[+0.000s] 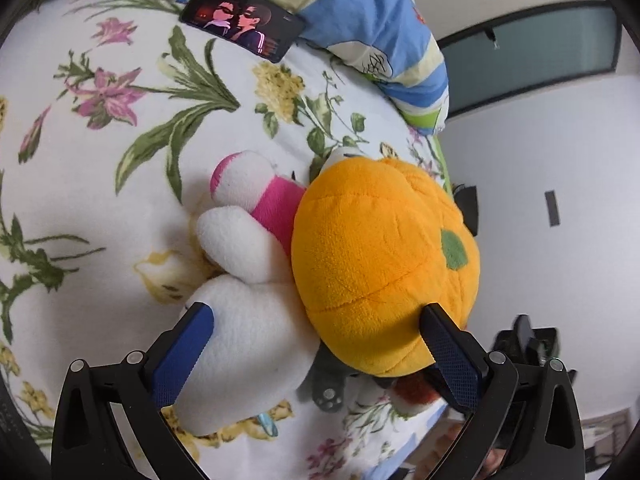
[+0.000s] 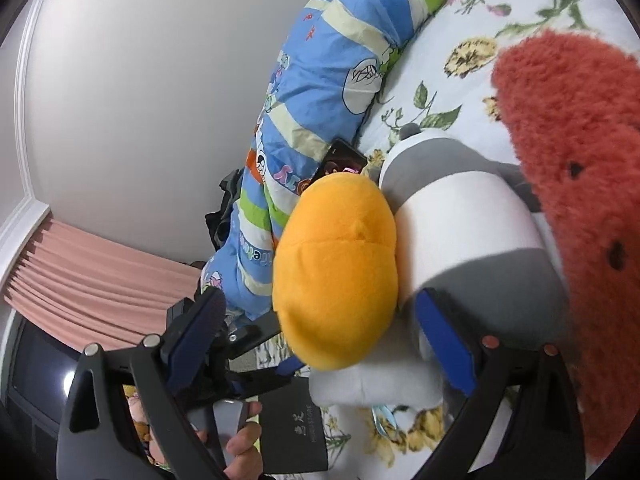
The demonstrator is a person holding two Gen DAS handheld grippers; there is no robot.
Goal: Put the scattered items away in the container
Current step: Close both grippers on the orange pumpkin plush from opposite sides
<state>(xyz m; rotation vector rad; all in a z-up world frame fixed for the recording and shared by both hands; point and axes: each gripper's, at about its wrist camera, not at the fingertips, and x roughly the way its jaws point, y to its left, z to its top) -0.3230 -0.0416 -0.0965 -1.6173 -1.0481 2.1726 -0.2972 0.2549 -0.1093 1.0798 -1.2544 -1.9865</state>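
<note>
An orange pumpkin-shaped plush with a white and pink body [image 1: 380,256] lies on the floral bedspread [image 1: 100,160]. My left gripper [image 1: 320,332] is open, its blue fingers [image 1: 188,344] on either side of the plush's white leg and orange head. In the right wrist view the same orange plush [image 2: 336,272] sits next to a grey and white plush [image 2: 468,220] and a red furry plush [image 2: 572,152]. My right gripper [image 2: 324,328] is open around the orange plush. No container shows.
A blue striped quilt [image 1: 360,20] lies along the bed's far edge, with a dark picture card [image 1: 244,20] beside it. A grey paw of another plush [image 1: 328,396] shows under the orange one. The left hand and its gripper [image 2: 240,432] show at the bed's edge. White wall and pink curtain [image 2: 80,272] lie beyond.
</note>
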